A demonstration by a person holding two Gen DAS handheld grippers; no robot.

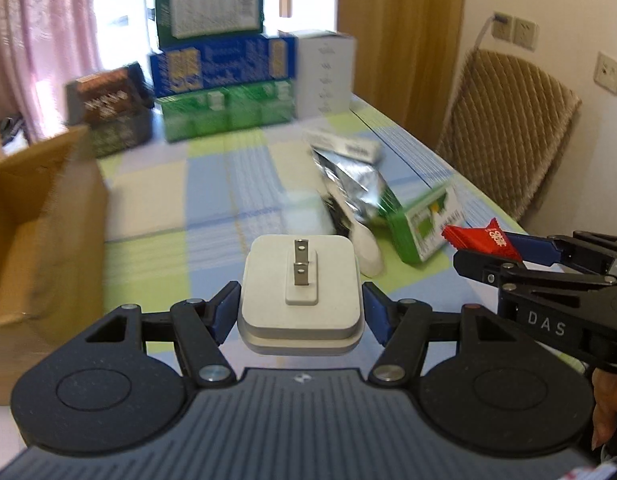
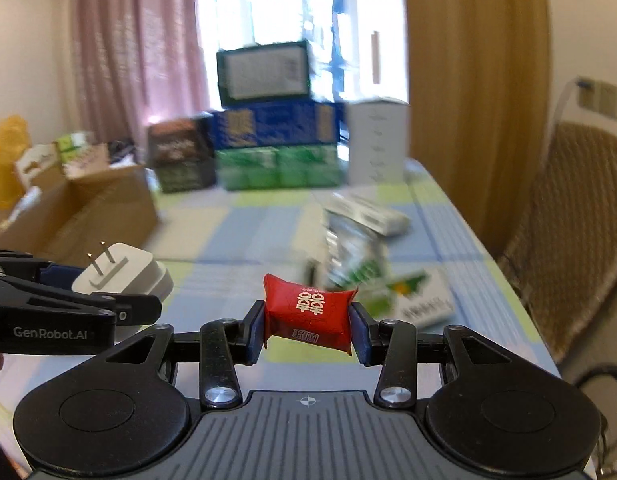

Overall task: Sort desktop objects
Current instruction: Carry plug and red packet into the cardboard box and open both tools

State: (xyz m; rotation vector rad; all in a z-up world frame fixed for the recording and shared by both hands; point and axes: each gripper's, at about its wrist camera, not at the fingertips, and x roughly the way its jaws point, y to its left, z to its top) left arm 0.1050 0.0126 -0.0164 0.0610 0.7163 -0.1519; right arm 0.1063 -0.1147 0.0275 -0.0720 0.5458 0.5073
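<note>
My left gripper (image 1: 300, 304) is shut on a white plug adapter (image 1: 300, 292), prongs up, held above the checked tablecloth. It also shows in the right wrist view (image 2: 124, 274) at the left. My right gripper (image 2: 308, 320) is shut on a red candy packet (image 2: 308, 310) with white characters, held above the table. That packet shows at the right of the left wrist view (image 1: 484, 238). On the table lie a silver foil bag (image 1: 348, 184), a green and white box (image 1: 424, 220), a white flat box (image 1: 344, 144) and a white object (image 1: 368, 248).
An open cardboard box (image 1: 40, 216) stands at the left, also seen in the right wrist view (image 2: 88, 212). Stacked green, blue and dark boxes (image 1: 224, 80) and a white carton (image 1: 326, 76) line the far end. A woven chair (image 1: 508, 132) stands past the table's right edge.
</note>
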